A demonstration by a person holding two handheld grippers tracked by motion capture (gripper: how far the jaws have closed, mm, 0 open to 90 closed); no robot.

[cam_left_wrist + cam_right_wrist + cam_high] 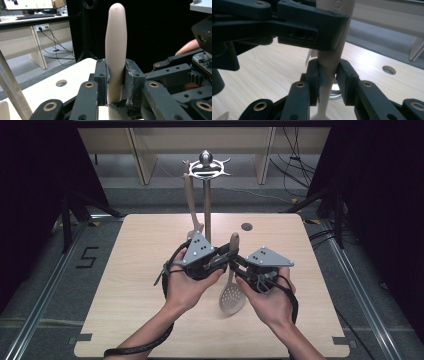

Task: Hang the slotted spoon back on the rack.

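Pale wood counter [150,330], centre: your left tool [115,75] & right tool [328,75] both clamp the skimmer [232,292] handle, long axis pointing toward far-edge rack [206,170].

Both claws [231,261] clamped, tips meeting.

Even overhead light, dark surroundings

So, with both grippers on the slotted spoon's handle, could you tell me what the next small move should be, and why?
Probably the right gripper should let go. The left gripper now clamps the slotted spoon higher on its handle, so it seems to be taking it over, perhaps to hang it on the utensil stand where another utensil hangs.
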